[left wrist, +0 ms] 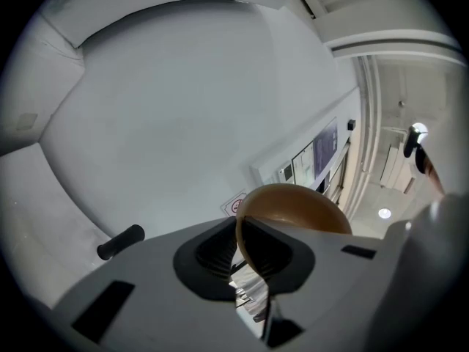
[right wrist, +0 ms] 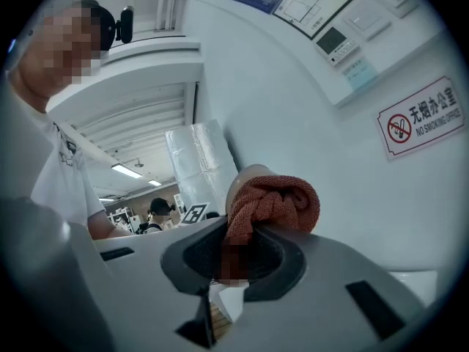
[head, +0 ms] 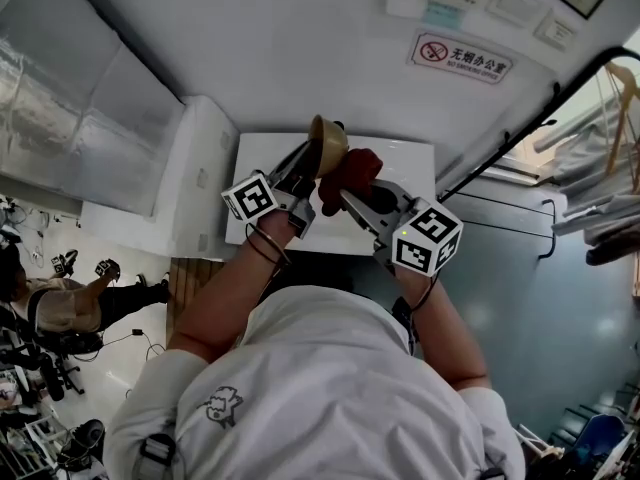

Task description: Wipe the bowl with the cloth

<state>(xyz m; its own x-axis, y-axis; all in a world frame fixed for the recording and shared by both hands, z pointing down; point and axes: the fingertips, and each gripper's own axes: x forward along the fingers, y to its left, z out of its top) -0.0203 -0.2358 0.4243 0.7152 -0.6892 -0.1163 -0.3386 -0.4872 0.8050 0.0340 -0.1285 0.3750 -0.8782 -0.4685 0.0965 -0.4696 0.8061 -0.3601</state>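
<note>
A brown bowl [head: 327, 143] hangs on edge above the white table [head: 405, 160], and my left gripper [head: 306, 160] is shut on its rim. In the left gripper view the bowl [left wrist: 300, 207] rises from between the jaws of the left gripper [left wrist: 239, 244], which pinch its thin rim. My right gripper [head: 356, 200] is shut on a bunched red cloth [head: 350, 173], which lies right beside the bowl. In the right gripper view the cloth [right wrist: 275, 204] bulges out of the right gripper [right wrist: 238, 254], with the bowl's pale edge [right wrist: 239, 183] just behind it.
A no-smoking sign [head: 462, 60] and control panels hang on the white wall behind the table. A black rail [head: 520, 148] runs along the right. Another person sits low at the left [head: 60, 308]. A black handle [left wrist: 121, 242] shows in the left gripper view.
</note>
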